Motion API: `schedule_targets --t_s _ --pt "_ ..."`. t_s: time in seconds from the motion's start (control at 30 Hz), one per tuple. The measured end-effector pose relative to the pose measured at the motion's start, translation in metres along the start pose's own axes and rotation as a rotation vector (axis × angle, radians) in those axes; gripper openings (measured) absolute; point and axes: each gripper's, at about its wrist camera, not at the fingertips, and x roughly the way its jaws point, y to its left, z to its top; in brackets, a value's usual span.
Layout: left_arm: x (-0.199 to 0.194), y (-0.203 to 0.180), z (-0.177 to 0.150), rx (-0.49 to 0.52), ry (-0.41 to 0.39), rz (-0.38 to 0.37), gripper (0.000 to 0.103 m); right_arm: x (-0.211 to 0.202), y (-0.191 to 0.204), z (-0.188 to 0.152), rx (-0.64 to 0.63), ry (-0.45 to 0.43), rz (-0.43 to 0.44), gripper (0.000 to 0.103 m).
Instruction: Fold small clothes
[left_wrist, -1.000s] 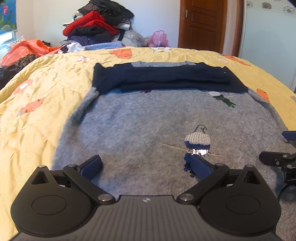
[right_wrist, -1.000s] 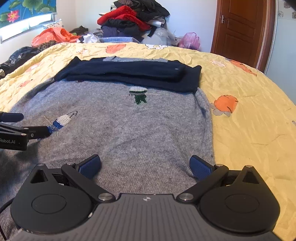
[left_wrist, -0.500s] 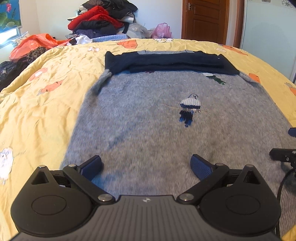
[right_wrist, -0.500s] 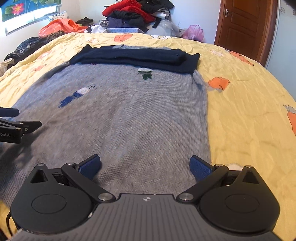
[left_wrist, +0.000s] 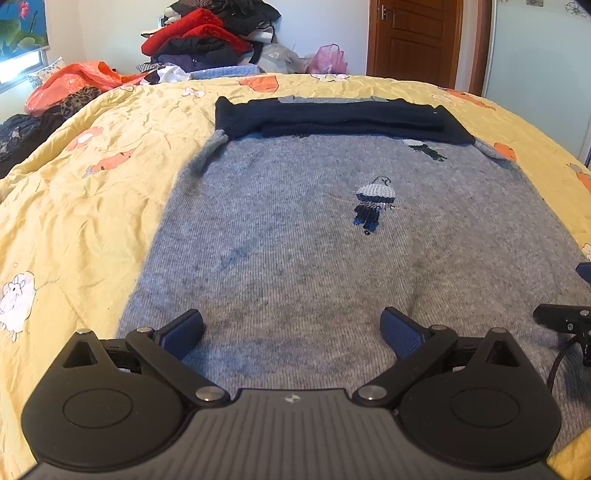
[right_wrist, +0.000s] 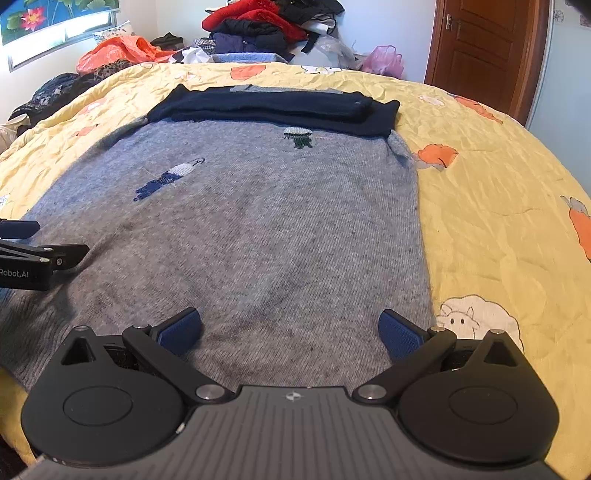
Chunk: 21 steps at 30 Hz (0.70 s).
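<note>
Off to the left, a heap of red and black clothes (left_wrist: 207, 40) sits beyond the yellow cartoon-print bedspread (left_wrist: 81, 206). The left gripper (left_wrist: 291, 332) hovers low over the near hem of the grey knitted sweater (left_wrist: 295, 236), jaws spread wide, holding nothing. The sweater lies flat on the bedspread, its dark navy sleeves (left_wrist: 332, 118) folded across the far end. Beside it the right gripper (right_wrist: 290, 330) is equally wide and empty, near the sweater's right edge.

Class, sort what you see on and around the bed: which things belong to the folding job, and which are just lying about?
Job:
grey knitted sweater with navy folded sleeves
left gripper
right gripper

Lying about:
heap of red and black clothes
orange plastic bag
pink plastic bag
</note>
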Motion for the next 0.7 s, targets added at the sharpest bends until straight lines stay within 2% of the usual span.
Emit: schedule_targets --t_s 0.6,0.7 --pt "-0.035 0.014 -0.032 -0.001 -0.002 -0.026 0.103 -0.030 0.006 -0.027 -0.008 0.001 0.016 0.103" --pt "-0.049 0.030 -0.037 -0.038 -0.002 -0.052 0.103 -0.044 -0.002 -0.028 0.027 -0.014 0.098 0.100"
